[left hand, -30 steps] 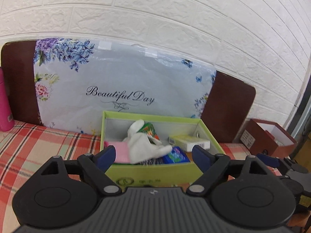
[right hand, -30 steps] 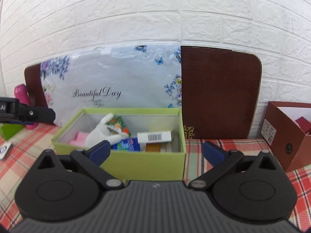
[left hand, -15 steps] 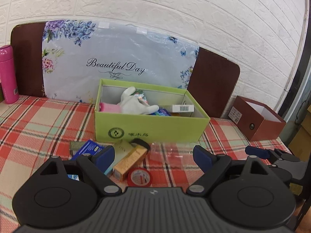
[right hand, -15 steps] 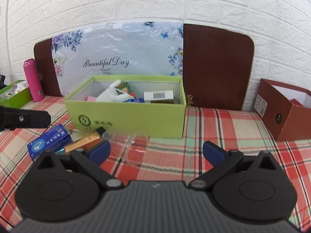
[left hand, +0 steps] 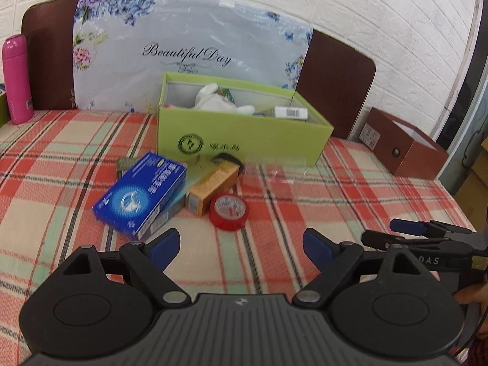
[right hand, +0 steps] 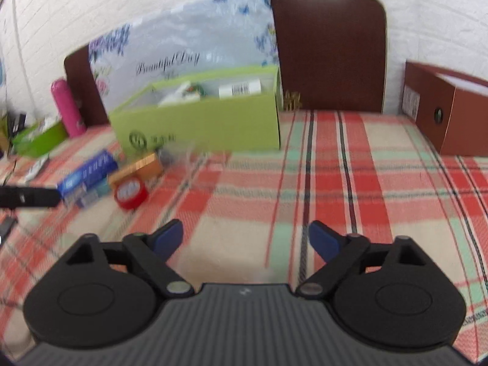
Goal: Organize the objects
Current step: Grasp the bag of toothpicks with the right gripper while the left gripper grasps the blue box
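Both tools were found empty. The left gripper (left hand: 241, 245) had its blue-padded jaws standing wide apart over bare cloth. The right gripper (right hand: 245, 239) had just been closing its jaws somewhat, with nothing between them, and they remained well apart.

The loose items lay in a cluster on the red-and-green plaid tablecloth (left hand: 350, 201), just in front of the open lime-green cardboard box (left hand: 244, 140): a flat blue carton (left hand: 141, 195), a slim orange-gold carton (left hand: 213, 187) touching its right side, and a red roll of tape (left hand: 228, 212) at the orange carton's near end. A crumpled clear plastic piece (left hand: 276, 172) lay to the right of them.

Risks, in my judgement: the items touch, so closing on one could drag or tip its neighbour. The clear plastic is hard to see and may be missed or crushed. The green box already holds a white glove and other packets, so a careless drop could land on its rim.

The left view alone showed the plastic piece sharply, and the right gripper side-on at its right edge. The right view, blurred, alone showed a second green tray (right hand: 39, 140) at far left, beside the pink bottle (right hand: 68, 106).
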Demonstrator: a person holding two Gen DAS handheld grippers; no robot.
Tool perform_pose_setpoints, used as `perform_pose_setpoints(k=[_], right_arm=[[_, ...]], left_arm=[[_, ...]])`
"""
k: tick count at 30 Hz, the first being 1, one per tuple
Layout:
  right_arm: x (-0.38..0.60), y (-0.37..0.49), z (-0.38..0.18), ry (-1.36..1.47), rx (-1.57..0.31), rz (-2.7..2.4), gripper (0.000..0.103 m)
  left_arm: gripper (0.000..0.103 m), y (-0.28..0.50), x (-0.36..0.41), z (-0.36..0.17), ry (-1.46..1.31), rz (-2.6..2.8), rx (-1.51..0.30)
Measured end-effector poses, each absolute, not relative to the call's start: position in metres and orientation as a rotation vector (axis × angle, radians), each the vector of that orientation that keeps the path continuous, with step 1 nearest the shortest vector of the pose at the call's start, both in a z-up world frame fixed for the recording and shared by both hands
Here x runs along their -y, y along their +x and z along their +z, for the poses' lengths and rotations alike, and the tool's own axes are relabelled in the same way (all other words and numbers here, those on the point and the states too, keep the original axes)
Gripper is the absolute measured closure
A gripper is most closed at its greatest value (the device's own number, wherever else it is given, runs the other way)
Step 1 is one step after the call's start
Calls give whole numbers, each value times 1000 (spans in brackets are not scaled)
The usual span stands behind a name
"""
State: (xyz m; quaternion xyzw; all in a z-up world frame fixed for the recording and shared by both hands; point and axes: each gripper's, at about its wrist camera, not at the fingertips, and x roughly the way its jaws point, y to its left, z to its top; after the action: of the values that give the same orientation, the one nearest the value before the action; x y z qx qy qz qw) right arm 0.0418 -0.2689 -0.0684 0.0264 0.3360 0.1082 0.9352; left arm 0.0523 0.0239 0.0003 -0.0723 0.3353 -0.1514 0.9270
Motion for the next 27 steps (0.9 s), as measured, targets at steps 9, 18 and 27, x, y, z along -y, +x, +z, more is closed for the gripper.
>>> perform_pose_setpoints(k=[9, 18, 27], right_arm=[[261, 11, -99, -266, -730, 466, 6], [247, 55, -105, -184, -738, 458, 36], [217, 64, -103, -13, -748, 294, 63]], left_arm=[[12, 50, -40, -14, -146, -289, -726], [12, 68, -59, -12, -122, -220, -708], [12, 138, -68, -20, -36, -184, -716]])
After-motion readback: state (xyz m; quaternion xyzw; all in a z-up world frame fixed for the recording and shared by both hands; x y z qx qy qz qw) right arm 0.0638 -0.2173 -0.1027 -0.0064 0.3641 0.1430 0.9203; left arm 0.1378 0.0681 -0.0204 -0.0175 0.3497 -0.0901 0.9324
